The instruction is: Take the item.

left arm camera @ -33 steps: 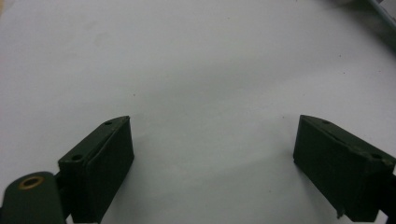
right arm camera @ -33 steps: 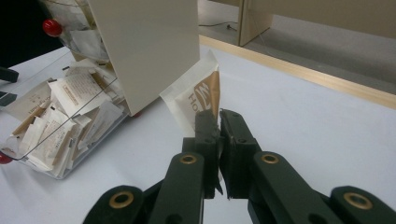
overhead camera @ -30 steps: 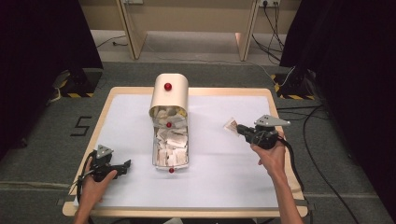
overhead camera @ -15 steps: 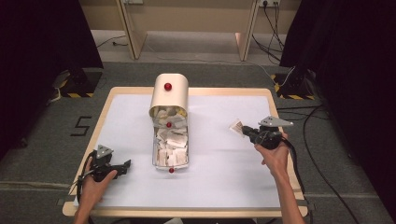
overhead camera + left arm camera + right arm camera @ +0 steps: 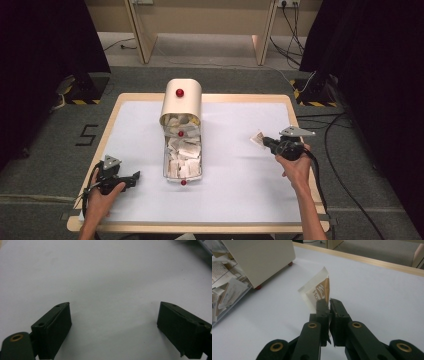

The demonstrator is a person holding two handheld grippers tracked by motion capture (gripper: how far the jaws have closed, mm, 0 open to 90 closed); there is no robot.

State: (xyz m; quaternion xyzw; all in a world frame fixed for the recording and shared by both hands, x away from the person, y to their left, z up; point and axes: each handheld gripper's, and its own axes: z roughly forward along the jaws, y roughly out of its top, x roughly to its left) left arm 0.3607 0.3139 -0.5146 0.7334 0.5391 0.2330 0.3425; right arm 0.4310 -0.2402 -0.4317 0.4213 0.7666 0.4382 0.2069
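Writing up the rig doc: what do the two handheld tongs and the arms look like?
Both tongs, left and right, are black, each topped by a grey three-cornered plate and trailing a black cable. Flat rectangular pads; brass-coloured rivets at the linkage pivots. Forearms are bare, no sleeves or gloves visible.

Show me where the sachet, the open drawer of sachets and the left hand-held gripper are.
sachet (image 5: pixel 315 291): right gripper view, its printed face above the jaws.
open drawer of sachets (image 5: pixel 165 161): high view, its left wall.
left hand-held gripper (image 5: pixel 113 327): left gripper view, midway between its open fingertips.
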